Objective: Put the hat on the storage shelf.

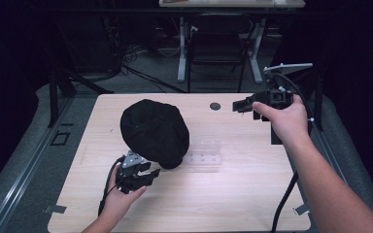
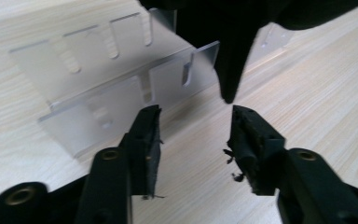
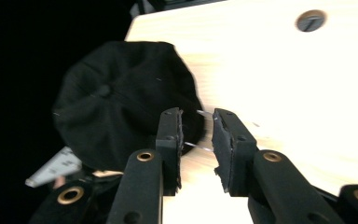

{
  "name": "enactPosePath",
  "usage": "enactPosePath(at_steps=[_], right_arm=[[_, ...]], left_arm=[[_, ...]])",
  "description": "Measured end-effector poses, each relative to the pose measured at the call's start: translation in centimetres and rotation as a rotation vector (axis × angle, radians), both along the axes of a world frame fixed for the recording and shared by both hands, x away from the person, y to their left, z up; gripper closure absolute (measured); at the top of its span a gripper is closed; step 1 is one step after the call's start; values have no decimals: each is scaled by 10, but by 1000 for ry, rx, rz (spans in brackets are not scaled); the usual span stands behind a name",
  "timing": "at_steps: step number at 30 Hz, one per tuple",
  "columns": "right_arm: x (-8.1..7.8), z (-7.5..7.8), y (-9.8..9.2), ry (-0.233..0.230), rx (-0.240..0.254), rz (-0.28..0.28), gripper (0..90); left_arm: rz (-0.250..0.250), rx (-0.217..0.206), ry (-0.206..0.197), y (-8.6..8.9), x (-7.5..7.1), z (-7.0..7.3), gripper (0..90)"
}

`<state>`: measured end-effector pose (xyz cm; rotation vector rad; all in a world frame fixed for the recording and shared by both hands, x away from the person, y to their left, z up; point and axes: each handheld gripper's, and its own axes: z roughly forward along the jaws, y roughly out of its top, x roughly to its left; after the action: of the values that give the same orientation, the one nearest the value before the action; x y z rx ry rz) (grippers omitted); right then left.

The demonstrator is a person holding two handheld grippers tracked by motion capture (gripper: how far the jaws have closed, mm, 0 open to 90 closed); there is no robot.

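Note:
A black cap (image 1: 154, 131) lies crown up on the pale wooden table (image 1: 233, 194), left of centre. Its right edge rests over a clear slotted plastic rack (image 1: 205, 155). My left gripper (image 1: 150, 172) is low at the cap's near edge, pointing right, and it is open and empty. In the left gripper view the gripper (image 2: 193, 140) faces the rack (image 2: 107, 88), with a black flap of the cap (image 2: 230, 60) hanging just ahead. My right gripper (image 1: 236, 105) is held above the table's far right, pointing left toward the cap (image 3: 121, 107). Its jaws (image 3: 196, 135) are narrowly open with nothing between them.
A round cable hole (image 1: 215, 106) sits near the table's far edge. Beyond the table stand a dark chair (image 1: 216, 43) and white desk legs (image 1: 181, 53). Black cables (image 1: 284, 204) trail off the near edge. Dark floor surrounds the table.

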<state>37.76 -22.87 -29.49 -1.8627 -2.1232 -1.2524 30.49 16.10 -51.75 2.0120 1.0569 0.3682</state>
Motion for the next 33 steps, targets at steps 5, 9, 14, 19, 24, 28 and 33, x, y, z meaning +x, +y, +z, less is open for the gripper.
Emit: enactPosePath(at_steps=[5, 9, 14, 19, 24, 28, 33], right_arm=[[-12, -6, -5, -14, -63, -13, 705], [-19, -13, -10, -25, -115, -26, 698], [-30, -28, -15, -34, -171, -50, 689], [-37, -45, -20, -28, -196, -63, 684], [-45, -59, -24, -30, -230, -69, 670], [-49, -71, -25, -39, -250, -74, 617], [-53, -87, -26, -65, -268, -77, 553]], left_arm=[[21, -23, 9, 12, -2, -4, 505], [43, -43, 19, 22, -2, -11, 503], [63, -44, 32, 32, 0, -16, 503], [72, -48, 30, 33, 0, -20, 503], [70, -39, 37, 32, 1, -24, 495], [76, -44, 36, 32, 2, -28, 461], [75, -39, 47, 34, 2, -29, 443]])
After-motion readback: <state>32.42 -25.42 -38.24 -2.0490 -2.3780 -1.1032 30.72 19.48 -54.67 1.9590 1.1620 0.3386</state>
